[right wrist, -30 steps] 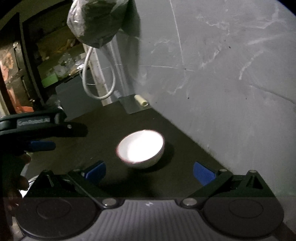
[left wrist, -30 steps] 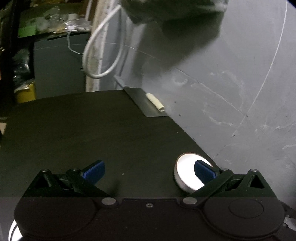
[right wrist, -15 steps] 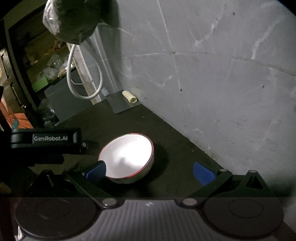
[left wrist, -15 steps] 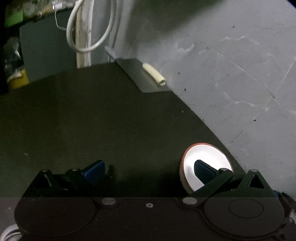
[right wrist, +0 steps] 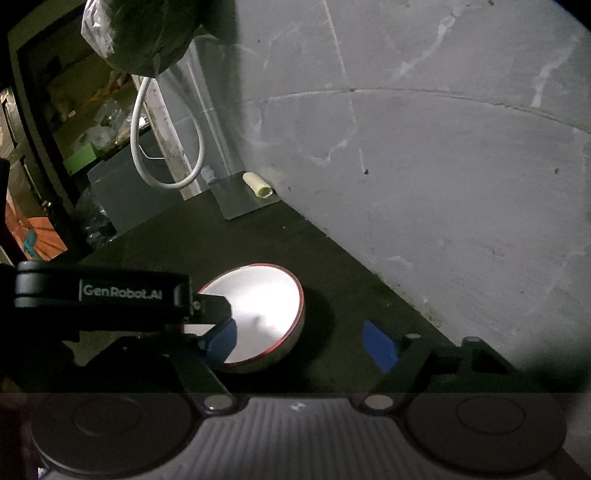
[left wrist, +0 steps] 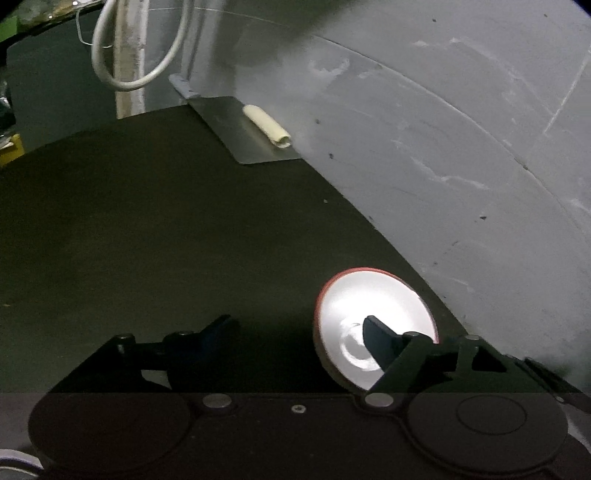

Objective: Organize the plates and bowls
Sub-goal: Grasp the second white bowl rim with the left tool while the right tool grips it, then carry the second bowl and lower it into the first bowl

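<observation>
A white bowl with a red rim (left wrist: 369,306) sits on the dark tabletop (left wrist: 166,240) close to the grey wall. My left gripper (left wrist: 295,328) is closing. Its right finger (left wrist: 376,339) reaches inside the bowl and its left finger stays outside, so the near-left wall of the bowl lies between them, untouched. In the right wrist view the bowl (right wrist: 266,302) lies low and left of centre. My right gripper (right wrist: 301,343) is closing too, with its left pad (right wrist: 221,339) over the bowl's inside and its right pad (right wrist: 380,345) clear of the outer wall. The left tool's labelled black housing (right wrist: 99,295) comes in from the left.
A grey wall (left wrist: 461,147) runs along the table's right edge. At the back lie a metal sheet (left wrist: 236,129) with a cream roll (left wrist: 267,127), and a white cable loop (left wrist: 140,74) hangs behind. A dark bag (right wrist: 147,33) hangs overhead. Cluttered shelves (right wrist: 85,147) stand far left.
Both grippers have come down and closer to the bowl, and their jaws have narrowed. The left gripper's right finger now sits deeper in the bowl; the right gripper's left pad has moved over it.
</observation>
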Tool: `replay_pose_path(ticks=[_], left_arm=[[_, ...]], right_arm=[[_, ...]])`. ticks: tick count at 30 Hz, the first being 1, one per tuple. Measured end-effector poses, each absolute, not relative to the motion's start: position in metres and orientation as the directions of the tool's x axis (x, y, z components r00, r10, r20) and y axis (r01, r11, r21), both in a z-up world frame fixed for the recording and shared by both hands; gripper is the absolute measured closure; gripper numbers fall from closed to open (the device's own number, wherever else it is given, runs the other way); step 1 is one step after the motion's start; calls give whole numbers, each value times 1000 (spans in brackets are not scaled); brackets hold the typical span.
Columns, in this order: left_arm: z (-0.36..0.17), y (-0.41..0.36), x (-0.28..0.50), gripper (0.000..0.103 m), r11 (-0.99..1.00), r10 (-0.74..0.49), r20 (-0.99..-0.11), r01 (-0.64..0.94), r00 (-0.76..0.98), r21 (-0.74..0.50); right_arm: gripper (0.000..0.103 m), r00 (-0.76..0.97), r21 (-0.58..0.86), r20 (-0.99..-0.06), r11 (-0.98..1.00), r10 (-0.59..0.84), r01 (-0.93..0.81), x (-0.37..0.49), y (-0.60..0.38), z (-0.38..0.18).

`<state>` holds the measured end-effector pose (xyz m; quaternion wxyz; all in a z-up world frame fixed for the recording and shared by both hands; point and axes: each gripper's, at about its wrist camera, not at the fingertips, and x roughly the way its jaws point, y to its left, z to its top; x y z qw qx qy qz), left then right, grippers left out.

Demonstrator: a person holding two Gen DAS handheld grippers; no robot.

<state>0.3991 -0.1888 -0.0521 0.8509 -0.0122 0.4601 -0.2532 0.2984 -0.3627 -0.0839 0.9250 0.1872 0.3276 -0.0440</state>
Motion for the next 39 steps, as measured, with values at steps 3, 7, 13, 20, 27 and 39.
replay_pose_path(ticks=[3,7,13,20,27,39], left_arm=[[-53,-191,398,39,864,-453,-776,431,438,-261],[-55,-193,398,52,856,-466,-779,437,420,-277],[-58,-195,396,73,835,-499,-779,451,379,-315],[-59,-194,395,83,834,-507,-778,440,370,-334],[-49,-187,382,85,831,-520,-763,434,384,-348],[5,-144,334,85,829,-545,-693,427,471,-361]], right_arm=[[32,778,322,-627,925,50,200,300,-363,-85],[41,773,333,-631,922,62,198,301,-364,-87],[53,771,349,-631,920,90,179,303,-362,-87],[68,761,376,-638,910,116,177,304,-363,-87],[75,772,418,-623,888,125,193,291,-367,-79],[75,822,433,-542,896,172,97,246,-340,-25]])
